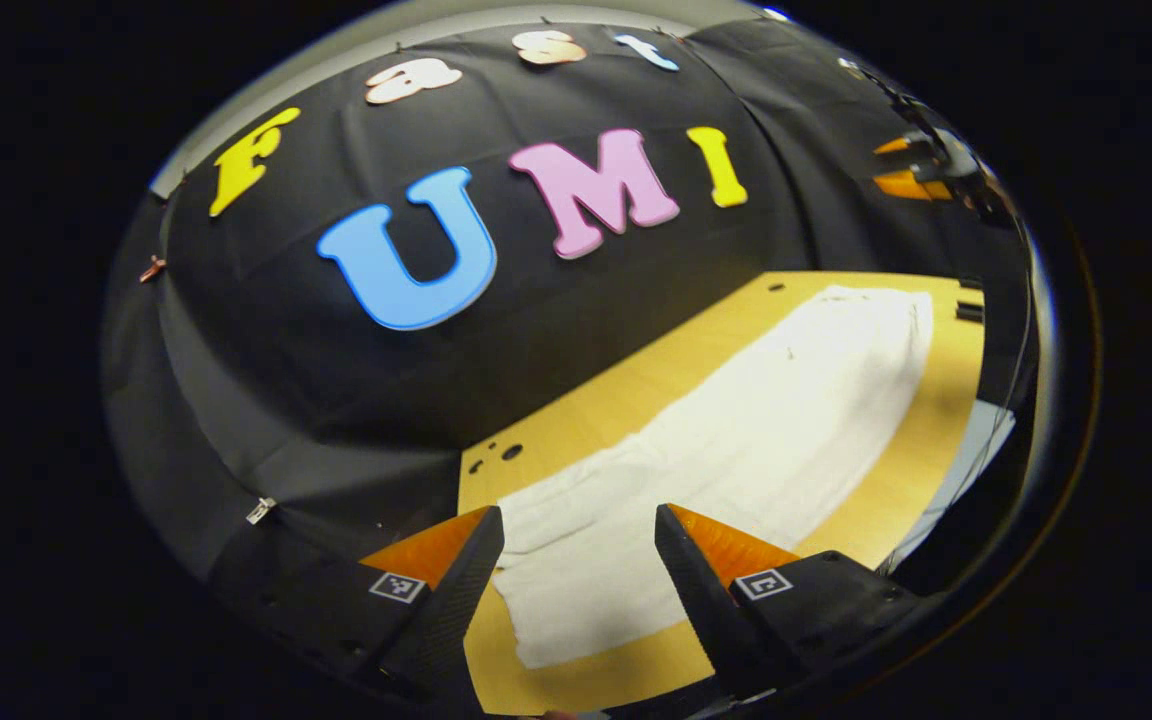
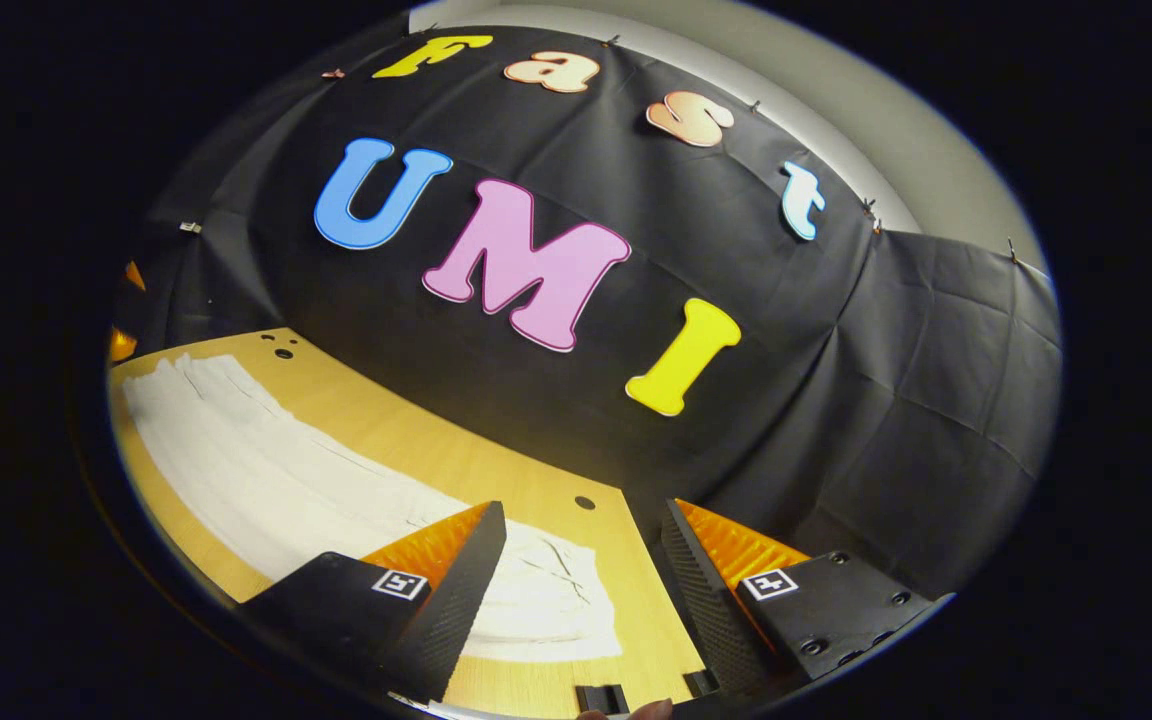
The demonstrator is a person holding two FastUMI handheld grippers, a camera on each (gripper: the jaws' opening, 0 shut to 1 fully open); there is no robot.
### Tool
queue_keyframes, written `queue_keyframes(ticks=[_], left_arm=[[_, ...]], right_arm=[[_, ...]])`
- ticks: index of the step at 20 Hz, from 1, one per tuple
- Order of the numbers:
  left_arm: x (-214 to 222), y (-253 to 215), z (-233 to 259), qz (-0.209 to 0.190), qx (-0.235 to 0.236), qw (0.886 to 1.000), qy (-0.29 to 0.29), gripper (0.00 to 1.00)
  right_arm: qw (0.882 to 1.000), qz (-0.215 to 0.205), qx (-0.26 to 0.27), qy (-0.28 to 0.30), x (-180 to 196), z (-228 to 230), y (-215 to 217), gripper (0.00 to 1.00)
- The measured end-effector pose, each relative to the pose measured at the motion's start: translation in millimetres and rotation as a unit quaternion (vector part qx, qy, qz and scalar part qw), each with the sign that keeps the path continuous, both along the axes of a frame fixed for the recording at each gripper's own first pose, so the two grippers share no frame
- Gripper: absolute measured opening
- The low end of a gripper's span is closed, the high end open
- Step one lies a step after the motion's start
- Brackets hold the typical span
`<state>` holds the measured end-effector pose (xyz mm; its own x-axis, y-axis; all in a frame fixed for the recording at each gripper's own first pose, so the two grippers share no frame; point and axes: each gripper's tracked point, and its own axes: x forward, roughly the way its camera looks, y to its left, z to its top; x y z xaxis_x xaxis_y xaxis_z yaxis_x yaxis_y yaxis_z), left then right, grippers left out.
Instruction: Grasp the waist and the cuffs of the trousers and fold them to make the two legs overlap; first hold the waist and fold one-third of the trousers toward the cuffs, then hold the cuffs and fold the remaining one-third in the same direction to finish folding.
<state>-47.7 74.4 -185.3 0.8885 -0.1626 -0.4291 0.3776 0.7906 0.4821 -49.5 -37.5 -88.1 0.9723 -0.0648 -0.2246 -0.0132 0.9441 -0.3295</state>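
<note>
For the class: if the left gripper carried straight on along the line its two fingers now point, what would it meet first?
Most likely the white trousers: the near end lies between the open fingers of the left gripper and runs ahead across the wooden table. Its height above the cloth is unclear, so a level path might pass over it toward the booth wall.

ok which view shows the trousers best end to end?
Left gripper view: the white trousers run flat along the wooden table from between its open jaws to the far end, unobstructed. In the right gripper view the trousers also lie lengthwise, but that gripper's own finger covers part of the near end.
</note>
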Motion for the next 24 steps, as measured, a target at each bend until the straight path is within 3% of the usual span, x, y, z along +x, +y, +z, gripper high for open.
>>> queue_keyframes(ticks=[5, 11, 15, 21, 24], left_arm=[[-4.3, 15.4, -71.4, -0.068, 0.091, 0.989, 0.094, 0.96], [0.2, 40.4, -130.4, -0.139, 0.223, 0.954, 0.145, 0.96], [-1.9, 47.4, -155.4, -0.181, 0.257, 0.93, 0.188, 0.96], [2.0, 46.5, -151.9, -0.19, 0.298, 0.916, 0.192, 0.94], [30.9, 49.0, -160.5, -0.192, 0.309, 0.909, 0.202, 0.88]], right_arm=[[1.0, -0.008, -0.01, 0.012, -12.4, -4.1, -8.1, 0.98], [0.999, -0.02, -0.02, 0.022, -19.6, -7.8, -17.0, 0.97], [0.999, -0.032, -0.02, 0.03, -21.5, -11.9, -23.1, 0.98], [0.998, -0.036, -0.028, 0.042, -25.8, -20.6, -27.7, 0.97], [0.997, -0.035, -0.031, 0.056, -27.2, -31.9, -32.9, 0.97]])
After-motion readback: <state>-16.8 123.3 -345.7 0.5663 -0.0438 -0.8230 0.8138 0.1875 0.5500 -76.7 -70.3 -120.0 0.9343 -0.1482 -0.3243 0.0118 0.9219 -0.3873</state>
